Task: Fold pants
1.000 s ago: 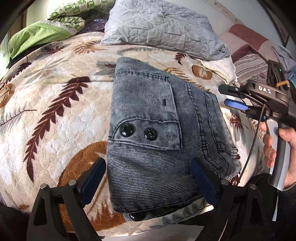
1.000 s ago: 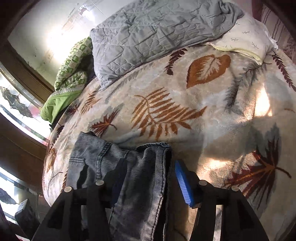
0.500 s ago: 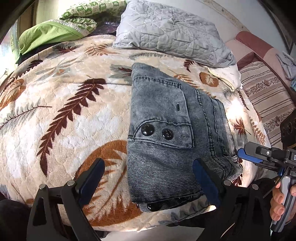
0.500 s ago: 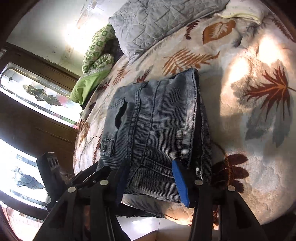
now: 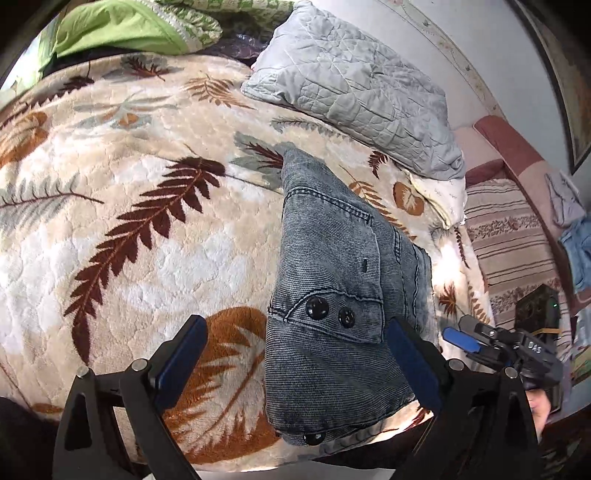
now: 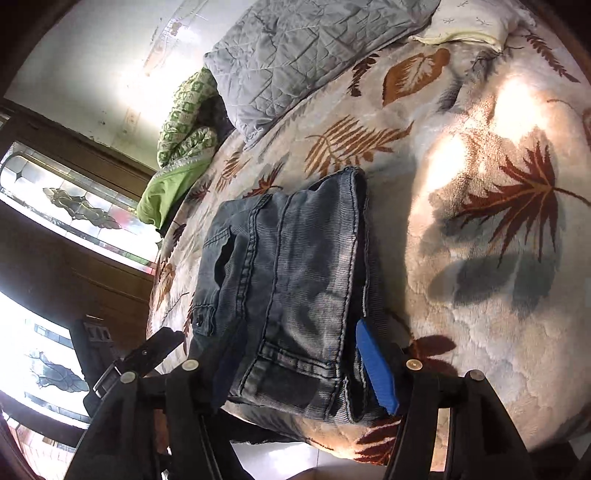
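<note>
At the bottom of the left wrist view the left hand-held gripper (image 5: 295,365) stood with its blue-padded fingers (image 5: 179,363) wide apart and holding nothing, the folded pants (image 5: 332,302) lying between and beyond them. The pants, grey-blue denim folded into a compact block with two dark buttons (image 5: 317,307) on a flap, rested on the leaf-patterned blanket (image 5: 129,229) near the bed's front edge, right of centre in that frame. At the lower right the right hand-held gripper (image 5: 461,339) showed beside the pants. In the right wrist view it (image 6: 303,365) sat at the bottom of the frame, fingers spread either side of the near end of the pants (image 6: 288,280), not closed on them. Further back, a grey quilted pillow (image 5: 362,92) lay at the upper centre, and green bedding (image 5: 118,29) filled the upper left.
</note>
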Demonstrator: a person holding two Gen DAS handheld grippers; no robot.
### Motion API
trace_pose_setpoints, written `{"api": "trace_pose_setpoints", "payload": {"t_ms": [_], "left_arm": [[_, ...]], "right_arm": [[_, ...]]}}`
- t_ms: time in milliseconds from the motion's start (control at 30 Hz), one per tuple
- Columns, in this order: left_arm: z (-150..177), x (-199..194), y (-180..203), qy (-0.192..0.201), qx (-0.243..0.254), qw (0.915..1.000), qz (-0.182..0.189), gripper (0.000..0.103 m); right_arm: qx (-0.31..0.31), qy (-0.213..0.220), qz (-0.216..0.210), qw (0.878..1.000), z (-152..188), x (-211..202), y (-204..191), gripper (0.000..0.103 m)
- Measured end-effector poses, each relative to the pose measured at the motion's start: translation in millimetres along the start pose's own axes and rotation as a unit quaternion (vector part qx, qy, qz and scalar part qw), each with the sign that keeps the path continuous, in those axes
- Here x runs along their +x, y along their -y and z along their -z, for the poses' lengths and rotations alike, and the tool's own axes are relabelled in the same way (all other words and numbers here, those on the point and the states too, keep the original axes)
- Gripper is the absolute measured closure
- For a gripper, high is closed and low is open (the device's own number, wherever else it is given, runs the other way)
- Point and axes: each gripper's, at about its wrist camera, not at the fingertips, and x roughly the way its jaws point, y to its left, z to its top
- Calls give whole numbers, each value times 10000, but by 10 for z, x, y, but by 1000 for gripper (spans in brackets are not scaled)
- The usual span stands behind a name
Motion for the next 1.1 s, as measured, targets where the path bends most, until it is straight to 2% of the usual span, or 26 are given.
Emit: {"api": "trace_pose_setpoints", "payload": {"t_ms": [100,200,300,367,433,500,567,633,700,800,867,900,933,1000,1100], "left_arm": [[-115,146,-126,-271,-431,9977,452,6],[-228,281,-131,-394,-619,9946,732,6],[-255,502,-83,-753,-742,9893,1002,6],[-224,659,-57,-989,-688,9879,978,6],[-214,658,-37,-908,-626,9891,981,5],[-222,665,-44,-945,-696,9878,1024,5],[-233,682,-84,-995,-764,9846,1216,1],[-254,683,-118,-1086,-820,9823,1287,0],[-272,706,-101,-1206,-772,9818,1248,0],[-261,702,-11,-1211,-567,9855,1040,2],[-224,667,116,-1106,-105,9922,573,39],[-201,653,156,-1083,85,9933,396,54],[-188,615,168,-985,119,9942,406,62],[-178,536,235,-848,358,9953,287,71],[-185,367,392,-584,828,9946,232,76]], "right_arm": [[144,-55,77,9999,-165,97,170,38],[259,-140,91,9995,-289,223,266,38],[331,-375,53,9987,-356,388,315,38],[348,-408,-35,9986,-366,429,309,36],[350,-457,-104,9983,-361,446,298,35],[611,-476,-311,9965,-344,436,361,35],[730,-472,-435,9953,-339,436,373,35],[624,-493,-388,9961,-338,455,324,35],[323,-610,-118,9975,-341,519,238,34],[99,-725,147,9972,-361,607,160,34],[-209,-684,485,9963,-343,603,49,51],[-376,-659,627,9951,-314,594,-8,66],[-468,-607,665,9948,-287,572,-55,72],[-664,-504,778,9935,-251,522,-134,77],[-880,-340,764,9926,-227,405,-310,80]]}}
